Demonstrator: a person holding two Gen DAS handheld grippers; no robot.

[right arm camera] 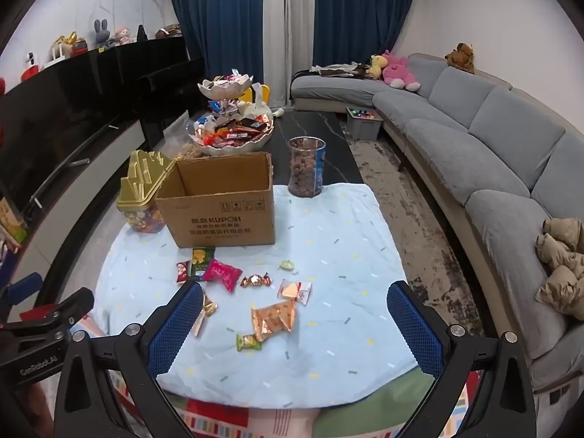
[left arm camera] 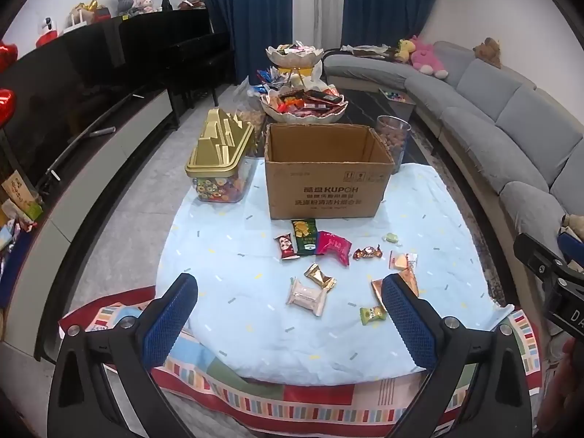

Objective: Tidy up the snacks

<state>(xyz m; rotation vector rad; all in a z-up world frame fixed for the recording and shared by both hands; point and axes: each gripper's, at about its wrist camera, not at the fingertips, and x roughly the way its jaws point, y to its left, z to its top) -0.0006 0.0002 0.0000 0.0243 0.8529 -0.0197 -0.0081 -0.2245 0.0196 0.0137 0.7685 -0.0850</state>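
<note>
My right finger in the left wrist view covers part of an orange packet (left arm camera: pixel 408 281), and my left finger in the right wrist view hides most of the gold packet (right arm camera: pixel 208 306) behind it. The print on the small wrappers is too blurred to read. I cannot see the bottom of the cardboard box (left arm camera: pixel 325 179), only its bare inner walls.

The snacks lie scattered on the light blue cloth (left arm camera: pixel 226 226) in front of the box, which stands open at the top. A red packet (left arm camera: pixel 285 247), a green packet (left arm camera: pixel 304 236) and a pink packet (left arm camera: pixel 334 247) sit together just before the box. A white packet (left arm camera: pixel 306 296) lies between my left gripper (left arm camera: pixel 290 314) fingers, farther ahead of them. A small green candy (right arm camera: pixel 249 342) rests between my right gripper (right arm camera: pixel 295 321) fingers, beside the orange packet.

Both grippers hover above the near edge of the cloth, fingers spread wide apart, holding and touching nothing.
</note>
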